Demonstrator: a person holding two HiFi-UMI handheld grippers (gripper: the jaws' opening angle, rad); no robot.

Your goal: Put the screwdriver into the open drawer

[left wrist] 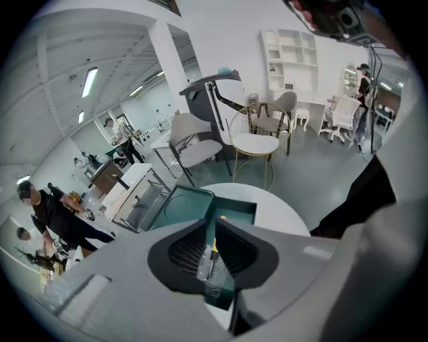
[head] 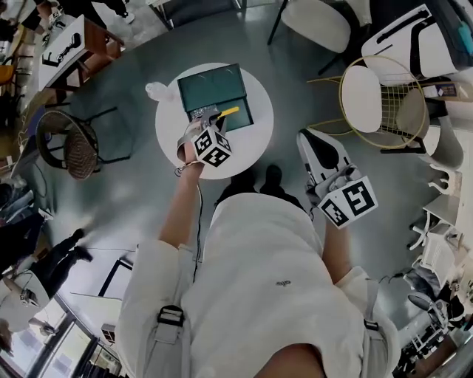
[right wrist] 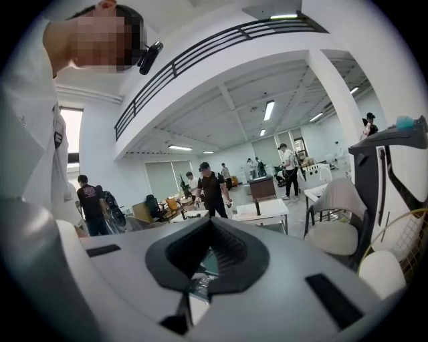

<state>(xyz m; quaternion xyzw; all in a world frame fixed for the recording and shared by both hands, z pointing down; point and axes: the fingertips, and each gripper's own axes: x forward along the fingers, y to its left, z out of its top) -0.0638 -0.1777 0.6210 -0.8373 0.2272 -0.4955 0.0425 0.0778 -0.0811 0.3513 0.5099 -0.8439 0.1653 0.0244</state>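
A dark green box [head: 211, 83] stands on the round white table [head: 255, 140], its open drawer [head: 238, 118] pulled toward me. My left gripper [head: 211, 120] hovers over the drawer's near edge, shut on the screwdriver [head: 228, 112], whose yellow handle sticks out to the right. In the left gripper view the screwdriver [left wrist: 212, 259], partly in clear plastic wrap, lies in the narrow gap between the jaws above the drawer [left wrist: 235, 212]. My right gripper [head: 319, 151] hangs off the table to the right, over the floor. Its jaws meet at the tips with nothing held [right wrist: 210, 224].
A clear plastic bag [head: 157, 91] lies at the table's left rim. A wicker chair [head: 68, 144] stands to the left, a gold wire chair [head: 377, 100] with a white seat to the right, another white chair [head: 318, 21] behind. My feet [head: 272, 177] are by the table.
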